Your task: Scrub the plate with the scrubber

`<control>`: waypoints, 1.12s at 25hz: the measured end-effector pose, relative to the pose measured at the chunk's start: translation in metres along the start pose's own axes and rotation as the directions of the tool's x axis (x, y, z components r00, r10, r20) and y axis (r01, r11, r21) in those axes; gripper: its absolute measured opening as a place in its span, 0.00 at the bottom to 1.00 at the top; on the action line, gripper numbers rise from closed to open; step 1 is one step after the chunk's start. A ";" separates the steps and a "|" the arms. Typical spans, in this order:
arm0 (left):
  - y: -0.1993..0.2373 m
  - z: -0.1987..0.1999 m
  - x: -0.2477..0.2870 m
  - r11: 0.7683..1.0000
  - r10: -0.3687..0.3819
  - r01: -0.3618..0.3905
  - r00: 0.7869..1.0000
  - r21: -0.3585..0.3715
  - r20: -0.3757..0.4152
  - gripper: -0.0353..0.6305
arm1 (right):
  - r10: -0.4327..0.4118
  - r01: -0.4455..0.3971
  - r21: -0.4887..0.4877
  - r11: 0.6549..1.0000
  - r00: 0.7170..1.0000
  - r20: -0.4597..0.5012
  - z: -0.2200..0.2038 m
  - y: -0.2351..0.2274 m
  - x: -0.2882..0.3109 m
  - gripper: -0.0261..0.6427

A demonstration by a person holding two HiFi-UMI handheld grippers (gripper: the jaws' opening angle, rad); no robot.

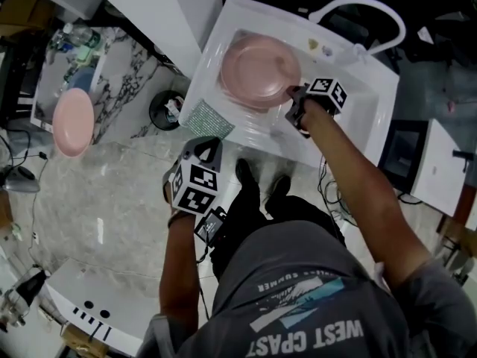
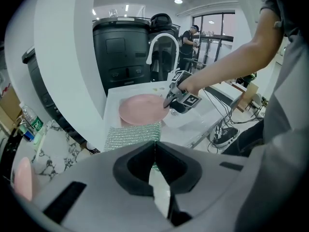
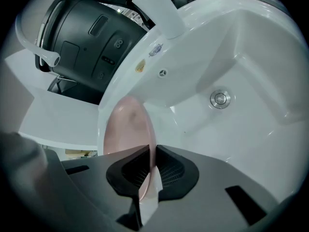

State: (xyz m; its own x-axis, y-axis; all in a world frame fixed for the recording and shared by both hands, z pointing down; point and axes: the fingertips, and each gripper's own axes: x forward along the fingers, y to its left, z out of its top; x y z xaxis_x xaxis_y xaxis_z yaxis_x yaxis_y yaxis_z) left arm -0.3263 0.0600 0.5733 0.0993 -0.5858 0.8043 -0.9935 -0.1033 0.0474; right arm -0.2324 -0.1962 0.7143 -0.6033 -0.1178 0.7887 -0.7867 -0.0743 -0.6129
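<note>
Right gripper (image 3: pixel 150 151): ribbed dark pads clamped on thin rim of plate (image 3: pixel 128 129). Plate round, pink, smooth, shallow; held tilted over left part of sink (image 1: pixel 358 125). Sink glossy white, rectangular, metal drain in floor. Curved white faucet (image 1: pixel 373 10) behind.

Left gripper (image 2: pixel 154 146): jaws pressed together, pinching near edge of scrubber (image 2: pixel 133 135). Scrubber flat, rectangular, green-silver, glittery mesh weave; sits at sink's front-left corner, just beside plate, apart from it.

Second pink plate (image 1: pixel 73 121) on veined marble counter (image 1: pixel 127 88), well left.
</note>
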 end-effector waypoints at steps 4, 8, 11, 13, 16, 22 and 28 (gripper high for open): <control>-0.005 0.002 0.013 1.000 -0.018 0.018 1.000 -0.007 -0.018 0.06 | 0.003 -0.003 0.003 1.000 0.999 -0.053 -0.008 -0.008 0.002 0.11; -0.011 0.002 0.027 0.999 -0.031 0.031 0.999 -0.010 -0.040 0.06 | 0.057 -0.057 0.005 0.998 0.993 -0.101 -0.014 -0.006 0.004 0.16; -0.014 0.001 0.037 0.999 -0.036 0.035 0.998 -0.012 -0.056 0.06 | 0.077 -0.080 -0.025 0.996 0.991 -0.111 -0.014 -0.002 0.003 0.28; -0.014 0.000 0.044 0.999 -0.036 0.035 0.997 -0.014 -0.069 0.06 | 0.095 -0.101 -0.052 0.994 0.990 -0.107 -0.013 0.003 0.000 0.34; -0.013 -0.001 0.055 0.999 -0.029 0.028 0.995 -0.016 -0.100 0.06 | 0.123 -0.130 -0.068 0.989 0.987 -0.100 -0.009 0.010 -0.007 0.38; -0.009 -0.008 0.075 0.999 0.016 -0.008 0.984 0.044 -0.180 0.07 | 0.124 -0.128 -0.107 0.986 0.991 -0.050 0.004 0.009 -0.037 0.38; -0.007 -0.010 0.085 0.995 0.064 -0.046 0.977 0.092 -0.202 0.10 | 0.219 -0.217 -0.079 0.973 0.976 0.007 0.014 0.002 -0.092 0.38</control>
State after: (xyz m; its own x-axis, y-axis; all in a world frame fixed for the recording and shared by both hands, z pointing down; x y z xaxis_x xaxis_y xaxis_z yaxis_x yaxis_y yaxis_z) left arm -0.3117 0.0186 0.6468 0.0227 -0.4168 0.9087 -0.9878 -0.1495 -0.0439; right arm -0.1768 -0.1997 0.6393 -0.7598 -0.1379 0.6354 -0.6446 0.0319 -0.7639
